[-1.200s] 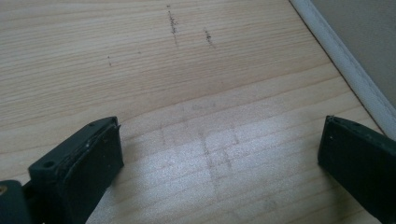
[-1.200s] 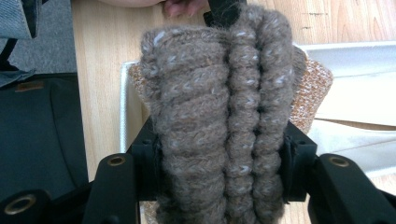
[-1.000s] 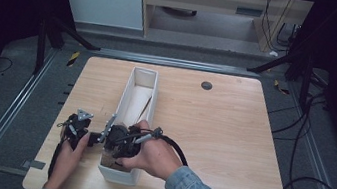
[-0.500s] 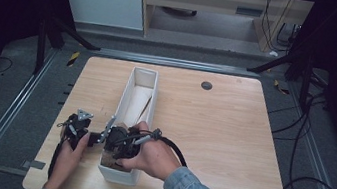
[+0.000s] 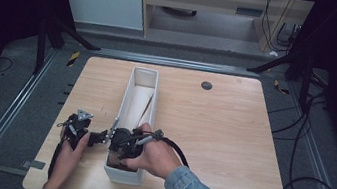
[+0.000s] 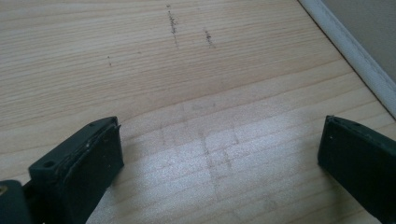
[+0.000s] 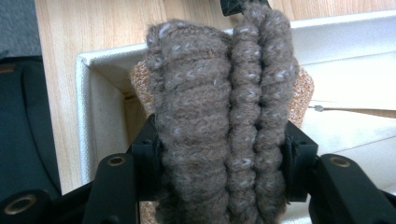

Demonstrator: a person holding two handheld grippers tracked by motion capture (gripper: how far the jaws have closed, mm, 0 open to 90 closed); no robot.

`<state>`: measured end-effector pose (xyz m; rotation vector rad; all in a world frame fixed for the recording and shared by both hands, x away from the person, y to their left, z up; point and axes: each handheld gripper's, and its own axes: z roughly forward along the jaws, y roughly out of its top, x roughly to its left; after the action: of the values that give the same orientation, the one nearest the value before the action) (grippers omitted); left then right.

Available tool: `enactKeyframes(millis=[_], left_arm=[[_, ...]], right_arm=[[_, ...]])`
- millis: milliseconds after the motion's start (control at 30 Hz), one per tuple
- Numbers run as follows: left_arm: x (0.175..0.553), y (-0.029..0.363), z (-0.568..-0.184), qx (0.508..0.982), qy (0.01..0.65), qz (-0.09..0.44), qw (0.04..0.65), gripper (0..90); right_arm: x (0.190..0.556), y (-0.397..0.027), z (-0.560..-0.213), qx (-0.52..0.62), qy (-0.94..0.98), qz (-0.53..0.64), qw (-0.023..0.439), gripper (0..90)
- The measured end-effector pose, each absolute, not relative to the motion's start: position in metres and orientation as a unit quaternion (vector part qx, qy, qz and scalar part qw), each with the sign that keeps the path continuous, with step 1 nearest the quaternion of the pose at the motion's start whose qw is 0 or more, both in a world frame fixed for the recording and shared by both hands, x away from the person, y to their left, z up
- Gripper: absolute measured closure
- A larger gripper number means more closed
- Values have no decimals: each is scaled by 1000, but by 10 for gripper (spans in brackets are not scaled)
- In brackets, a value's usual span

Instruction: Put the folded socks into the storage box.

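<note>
Clamping the rolled knit [image 7: 219,126] across its middle over the bin's [image 5: 133,83] near end, the right gripper [image 5: 121,144] squeezed soft, light wool; the left gripper [image 6: 219,154] hung wide open, empty, over the tabletop [image 5: 232,129].

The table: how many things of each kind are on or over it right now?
Long white box: 1
Brown knitted roll, clamped in the right gripper over the box's near end: 1
Handheld grippers, counting the open left gripper: 2
Dark round disc: 1
Total: 5
</note>
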<state>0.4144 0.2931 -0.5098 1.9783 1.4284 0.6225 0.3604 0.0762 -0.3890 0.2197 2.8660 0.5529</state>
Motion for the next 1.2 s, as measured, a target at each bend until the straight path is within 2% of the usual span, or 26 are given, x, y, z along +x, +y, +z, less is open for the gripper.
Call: enactKeyframes(millis=[700,1000,1100,1200], left_arm=[[414,293,-510,747,540,235,308,0],[414,293,-510,747,540,235,307,0],[414,293,-510,747,540,235,307,0],[414,293,-510,748,540,235,307,0]], right_arm=[[362,82,-388,86,971,197,104,418],[359,79,-383,87,968,209,112,346],[358,76,-378,87,966,215,115,260],[355,73,-370,87,963,226,120,215]])
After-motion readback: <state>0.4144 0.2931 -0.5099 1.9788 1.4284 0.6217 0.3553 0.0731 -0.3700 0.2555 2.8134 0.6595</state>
